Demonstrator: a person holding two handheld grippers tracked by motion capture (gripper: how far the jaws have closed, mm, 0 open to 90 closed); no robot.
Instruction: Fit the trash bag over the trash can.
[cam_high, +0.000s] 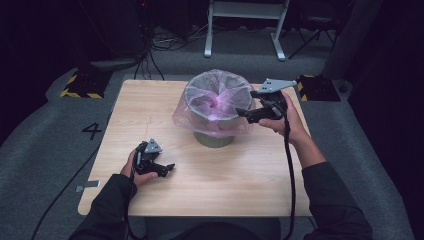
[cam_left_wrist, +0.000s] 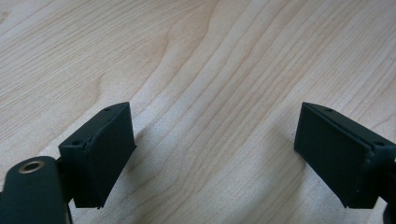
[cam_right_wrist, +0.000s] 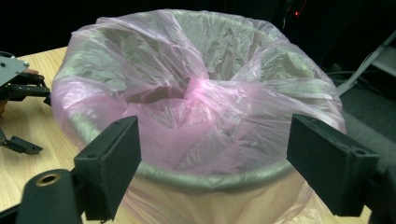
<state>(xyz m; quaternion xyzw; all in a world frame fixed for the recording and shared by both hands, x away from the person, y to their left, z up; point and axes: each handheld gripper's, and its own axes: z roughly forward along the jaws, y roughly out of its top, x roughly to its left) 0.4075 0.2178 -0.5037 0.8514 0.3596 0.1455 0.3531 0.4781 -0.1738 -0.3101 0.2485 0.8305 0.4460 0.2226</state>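
Note:
A grey bin (cam_high: 215, 132) lined with a thin pink plastic bag (cam_high: 216, 97) stands near the middle of the wooden table (cam_high: 235, 180). The bag drapes over the rim and bunches toward the centre (cam_right_wrist: 201, 88). My right gripper (cam_high: 243, 115) hovers at the bin's right side, just off the rim (cam_right_wrist: 210, 179), open, with nothing between its jaws. My left gripper (cam_high: 167, 170) rests low over bare wood at the front left, open and empty (cam_left_wrist: 215, 154). In the right gripper view the left gripper (cam_right_wrist: 18, 88) lies beyond the bin at the left edge.
The table stands on grey carpet. A white metal frame (cam_high: 245, 25) and cables lie behind it. Yellow-black striped blocks (cam_high: 82, 85) sit on the floor at the far corners. Cables trail from both grippers toward the front edge.

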